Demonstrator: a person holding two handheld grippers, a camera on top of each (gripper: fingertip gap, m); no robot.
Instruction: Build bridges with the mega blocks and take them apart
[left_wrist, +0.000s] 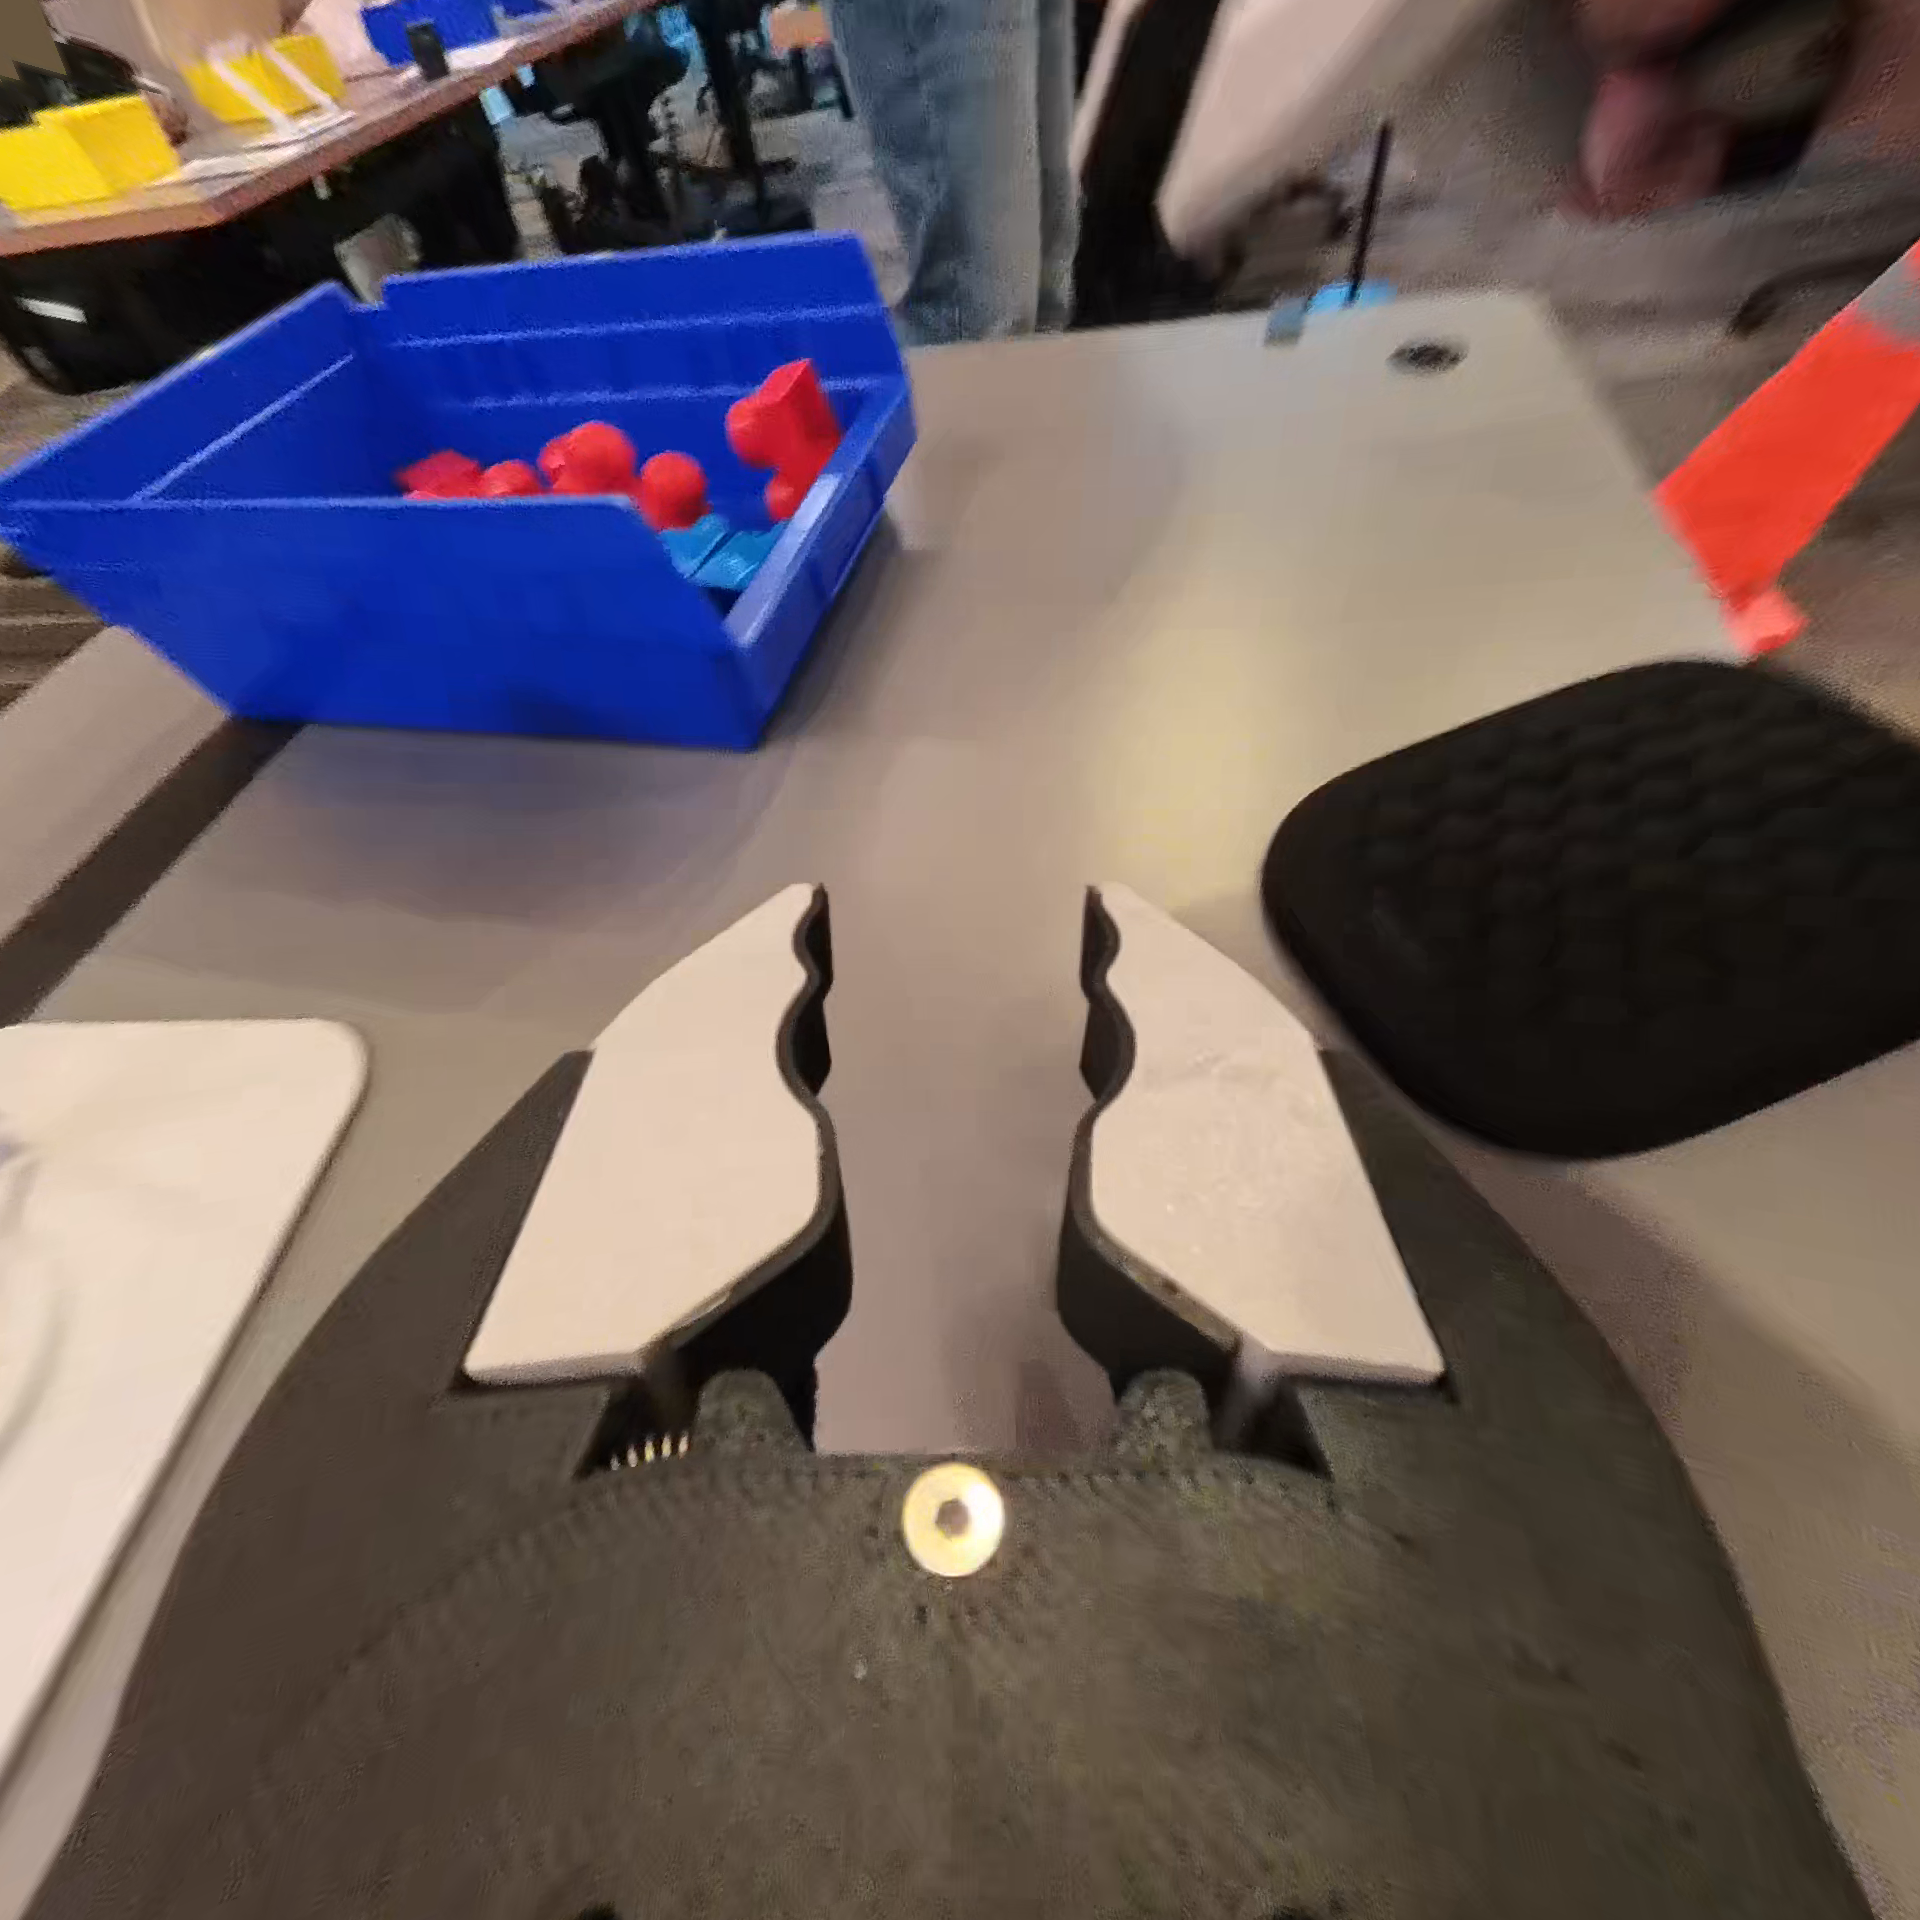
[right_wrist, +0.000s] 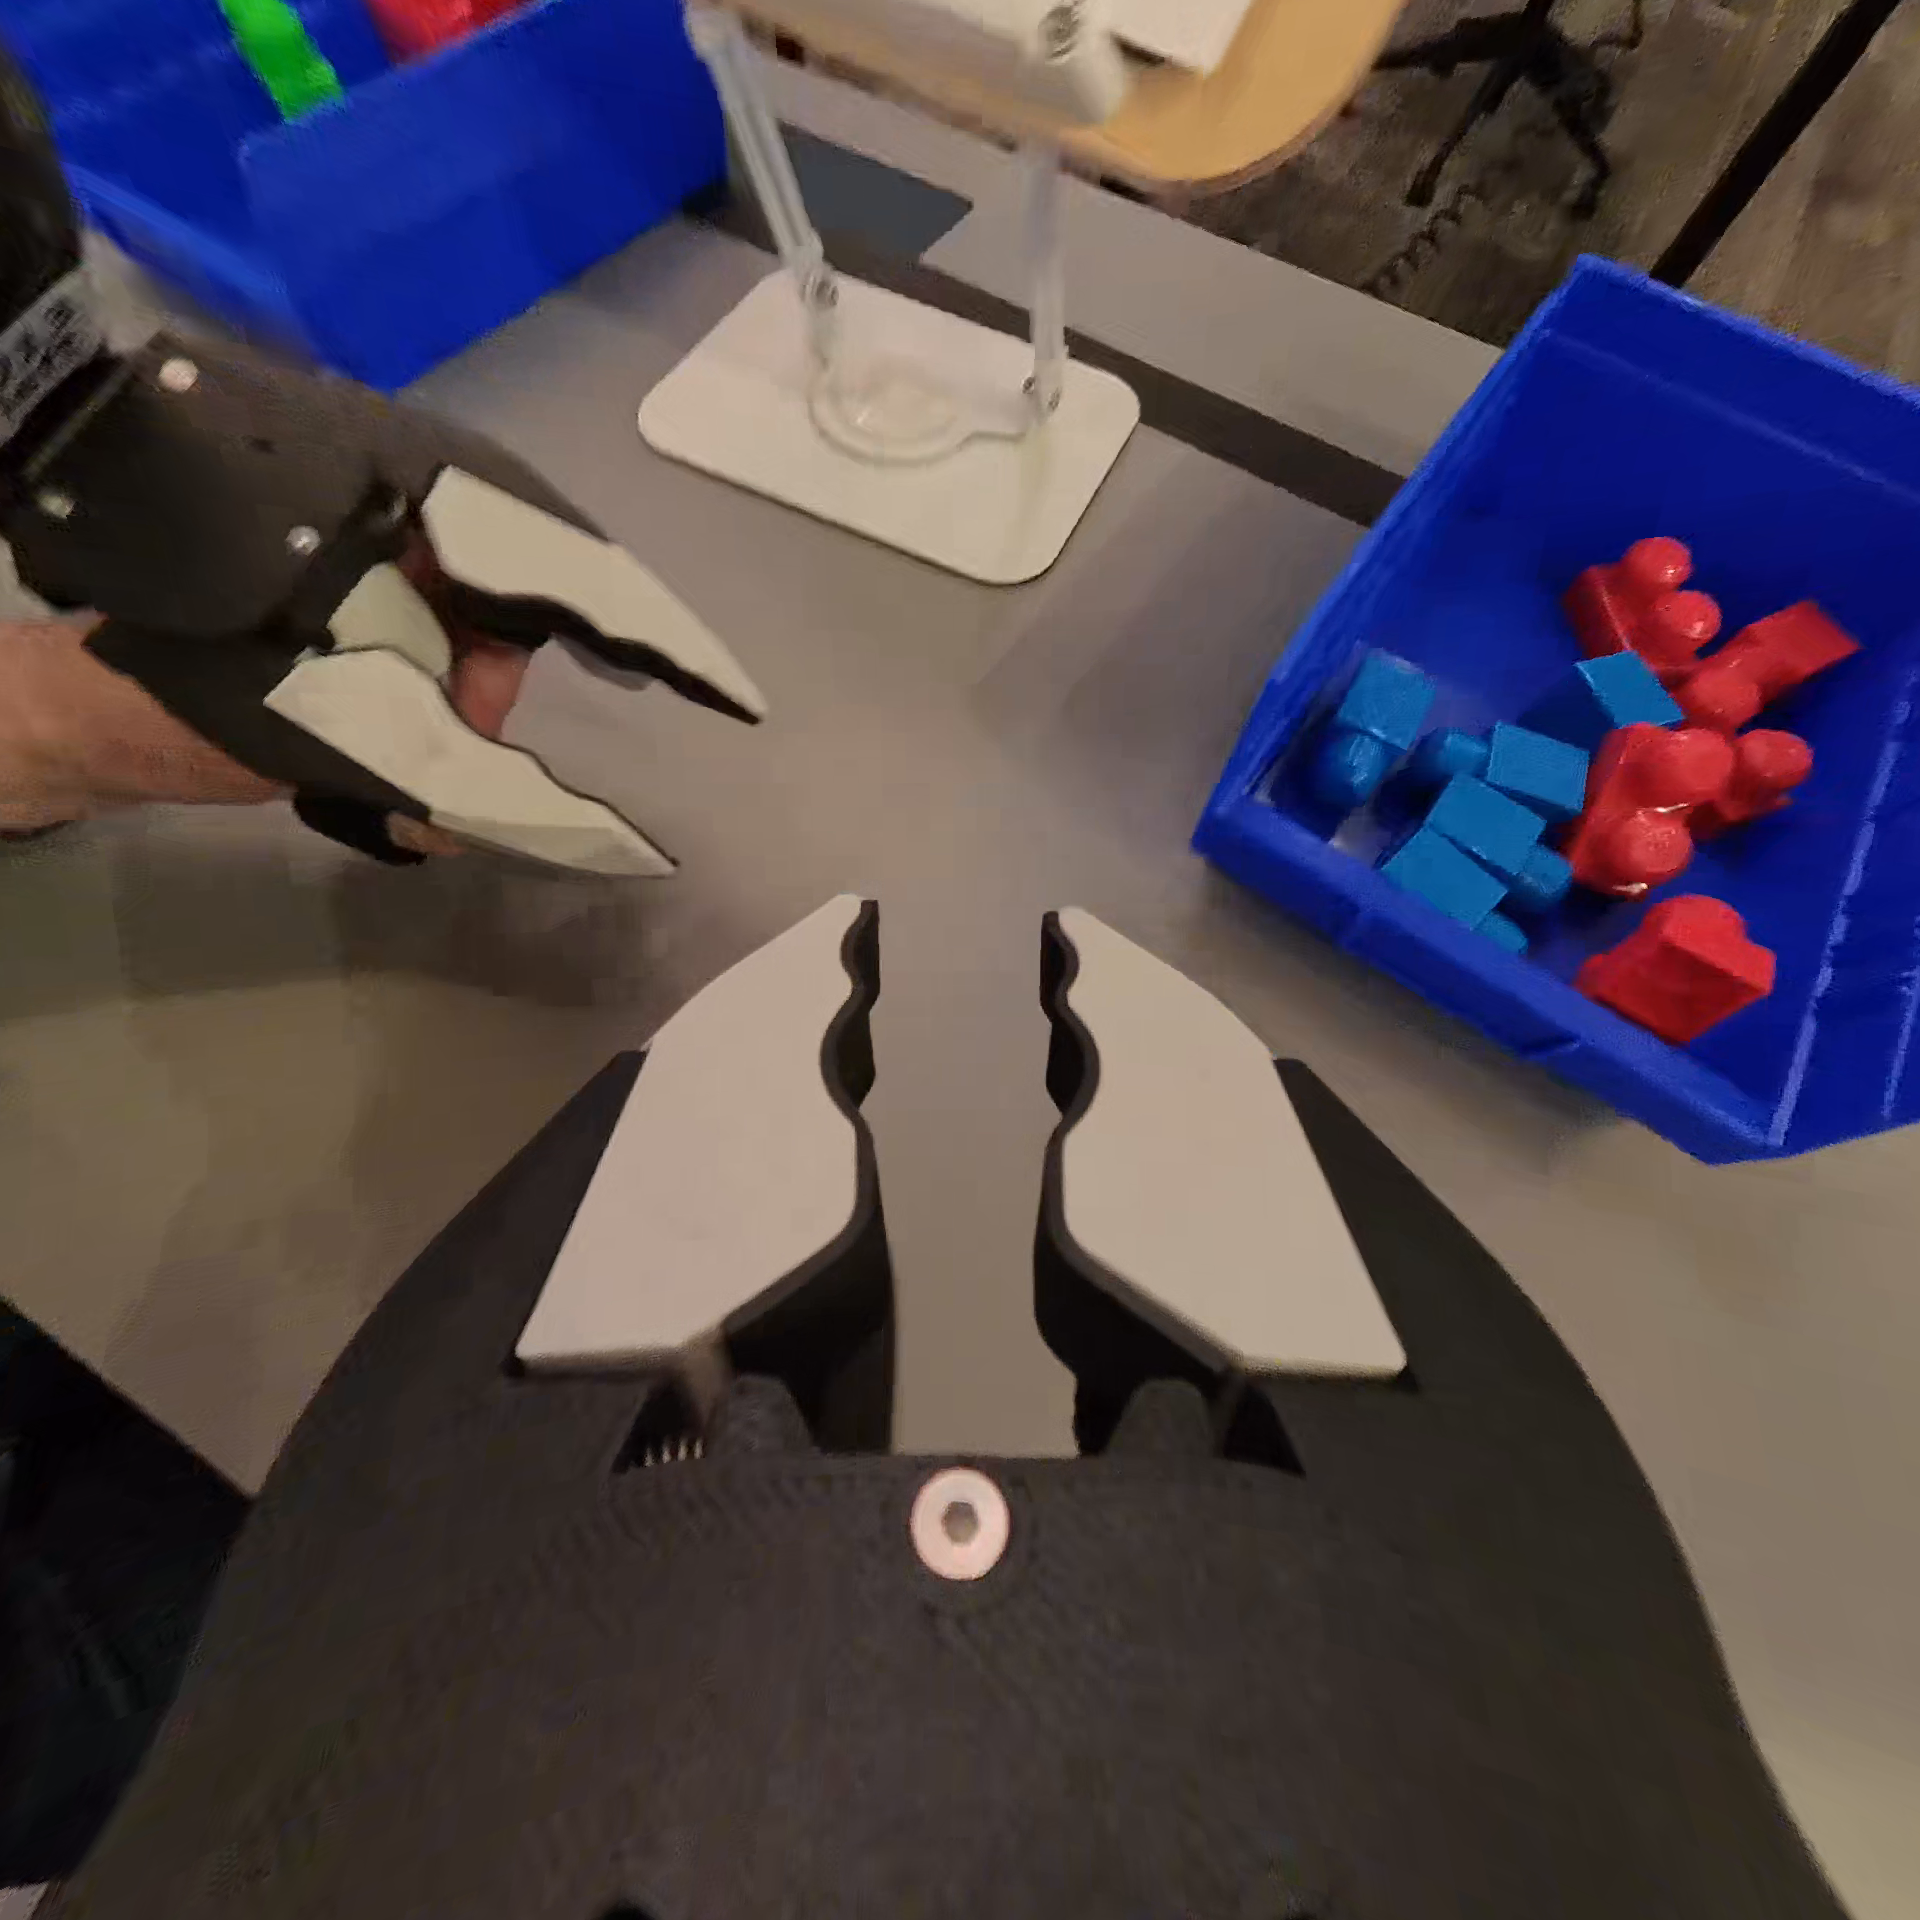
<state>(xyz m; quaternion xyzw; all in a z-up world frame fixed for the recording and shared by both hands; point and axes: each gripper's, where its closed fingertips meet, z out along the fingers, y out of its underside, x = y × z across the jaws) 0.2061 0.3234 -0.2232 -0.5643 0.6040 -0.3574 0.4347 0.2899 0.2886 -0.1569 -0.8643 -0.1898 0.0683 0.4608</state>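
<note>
A blue bin (left_wrist: 416, 623) on the grey table (left_wrist: 1091, 623) holds several red blocks (left_wrist: 592, 457) and light blue blocks (left_wrist: 727, 556). In the right wrist view the same bin (right_wrist: 1455, 935) is at the right, with red blocks (right_wrist: 1652, 800) and light blue blocks (right_wrist: 1475, 821) inside. My left gripper (left_wrist: 954, 904) is open with nothing between its fingers, over bare table. It also shows in the right wrist view (right_wrist: 717, 790), open and empty. My right gripper (right_wrist: 958, 920) is open and empty above the table, left of the bin.
A black textured pad (left_wrist: 1621, 914) lies at the right. A white stand base (right_wrist: 883, 436) stands at the back, and shows at the left edge (left_wrist: 156, 1195). A second blue bin (right_wrist: 416, 208) sits far left. An orange strip (left_wrist: 1787, 468) is at the right edge. A person stands behind the table. The grippers' ends are close to 12 cm from one another.
</note>
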